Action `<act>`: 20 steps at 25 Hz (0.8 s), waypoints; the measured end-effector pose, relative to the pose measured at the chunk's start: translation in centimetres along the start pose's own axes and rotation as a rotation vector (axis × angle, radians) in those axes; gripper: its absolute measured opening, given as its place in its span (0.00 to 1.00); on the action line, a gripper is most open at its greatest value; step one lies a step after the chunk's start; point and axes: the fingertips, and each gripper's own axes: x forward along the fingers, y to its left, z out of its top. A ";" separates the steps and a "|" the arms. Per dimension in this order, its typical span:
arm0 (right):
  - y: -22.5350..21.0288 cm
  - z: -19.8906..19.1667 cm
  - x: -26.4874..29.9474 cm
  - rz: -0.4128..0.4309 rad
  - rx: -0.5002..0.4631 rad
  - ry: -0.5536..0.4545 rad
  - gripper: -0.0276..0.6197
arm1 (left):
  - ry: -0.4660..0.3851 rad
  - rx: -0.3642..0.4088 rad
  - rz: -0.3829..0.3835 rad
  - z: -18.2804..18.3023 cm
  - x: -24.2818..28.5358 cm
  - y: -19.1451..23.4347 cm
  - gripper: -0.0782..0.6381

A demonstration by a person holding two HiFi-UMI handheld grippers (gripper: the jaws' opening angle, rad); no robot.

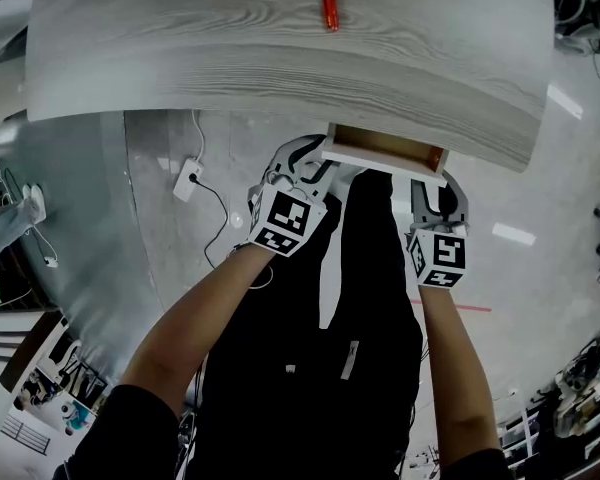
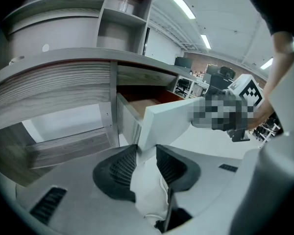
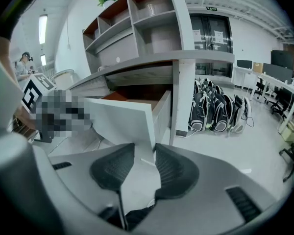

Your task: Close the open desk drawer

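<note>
Sticking out from under the surface, the drawer stood open, its inside mostly hidden. The left tongs and right tongs were each spread, with a lower corner of the drawer front at the gap. Whether they touched it was unclear.

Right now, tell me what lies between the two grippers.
The drawer front: in the head view it spans from the left gripper to the right gripper, one at each end. Each gripper view shows a lower corner of it.
</note>
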 end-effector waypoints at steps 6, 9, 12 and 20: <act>-1.1 2.1 1.9 -0.002 0.018 -0.023 0.27 | -0.023 -0.009 0.033 2.1 1.2 1.9 0.30; -1.9 3.0 2.6 -0.002 0.015 -0.038 0.27 | -0.037 -0.013 0.053 3.0 1.9 2.5 0.30; -2.3 3.7 3.3 -0.006 0.025 -0.046 0.27 | -0.045 -0.016 0.071 3.6 2.4 3.1 0.30; -3.5 5.5 4.7 -0.017 0.010 -0.073 0.27 | -0.062 -0.023 0.105 5.2 3.7 4.4 0.30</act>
